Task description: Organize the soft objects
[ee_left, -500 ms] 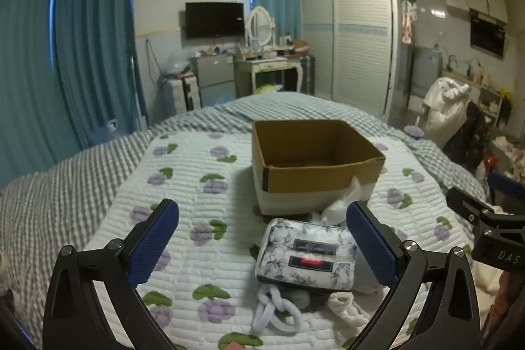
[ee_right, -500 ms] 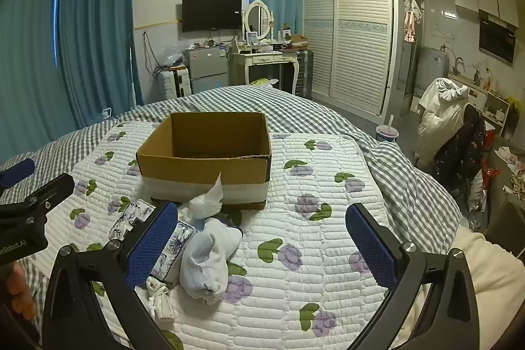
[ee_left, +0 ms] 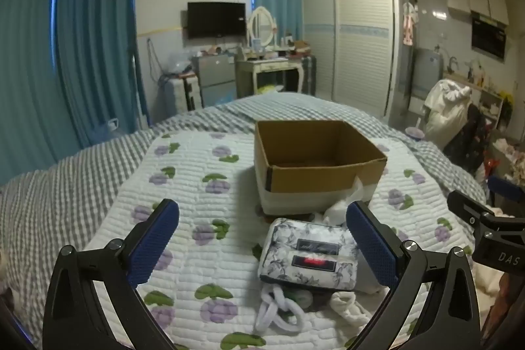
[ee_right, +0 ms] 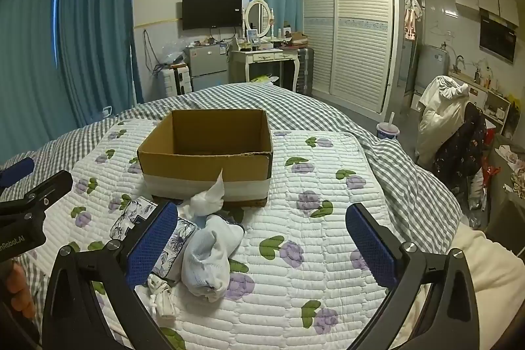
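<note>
Sorting not yet begun: we found the cardboard box (ee_right: 205,150) empty.
Floral pouch (ee_left: 310,253), white sock (ee_right: 210,255) and tissue (ee_right: 208,197) lay before the box; left tongs (ee_left: 262,246) and right tongs (ee_right: 262,246) gaped wide, holding nothing.

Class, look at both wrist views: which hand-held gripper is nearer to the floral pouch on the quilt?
Left. The left hand-held gripper hovers open with the floral pouch between its fingers. The right hand-held gripper is open further right; the pouch sits beside its left finger.

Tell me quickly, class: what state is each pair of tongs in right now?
Left tongs: open, holding nothing, above the floral pouch.
Right tongs: open, holding nothing, above the quilt.
</note>
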Demonstrator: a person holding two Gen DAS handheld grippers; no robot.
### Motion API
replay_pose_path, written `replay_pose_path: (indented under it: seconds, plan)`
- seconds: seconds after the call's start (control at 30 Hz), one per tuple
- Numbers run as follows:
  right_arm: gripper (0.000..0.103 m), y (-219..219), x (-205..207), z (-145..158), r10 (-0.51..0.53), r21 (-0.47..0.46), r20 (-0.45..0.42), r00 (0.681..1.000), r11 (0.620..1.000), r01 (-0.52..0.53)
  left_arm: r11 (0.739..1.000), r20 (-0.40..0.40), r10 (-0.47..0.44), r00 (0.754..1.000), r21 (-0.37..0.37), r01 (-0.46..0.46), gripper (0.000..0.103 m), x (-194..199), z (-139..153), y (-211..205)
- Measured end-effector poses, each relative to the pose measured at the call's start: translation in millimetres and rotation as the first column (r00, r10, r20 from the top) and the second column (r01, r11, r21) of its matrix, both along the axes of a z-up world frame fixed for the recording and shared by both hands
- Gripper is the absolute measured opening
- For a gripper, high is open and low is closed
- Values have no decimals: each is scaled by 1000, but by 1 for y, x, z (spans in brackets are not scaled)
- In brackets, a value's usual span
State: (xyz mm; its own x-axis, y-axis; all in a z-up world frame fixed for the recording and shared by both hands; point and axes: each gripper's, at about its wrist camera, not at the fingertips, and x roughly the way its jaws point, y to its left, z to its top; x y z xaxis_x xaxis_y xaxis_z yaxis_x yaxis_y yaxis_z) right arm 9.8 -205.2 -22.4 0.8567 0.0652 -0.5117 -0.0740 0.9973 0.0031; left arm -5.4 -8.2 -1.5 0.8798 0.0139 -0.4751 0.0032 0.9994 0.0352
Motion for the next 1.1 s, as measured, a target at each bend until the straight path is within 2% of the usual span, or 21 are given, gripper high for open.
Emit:
replay_pose_path:
  seconds: [0.07,1.1]
  plan:
    - [103,2,-1,-1,3,-1,0,1000,1000,-3,1000,-3,-4,1000,-16,4,103,3,3,9]
    - [103,3,8,0,19,5,-18,1000,1000,-19,1000,-6,-4,1000,-11,4,103,5,0,8]
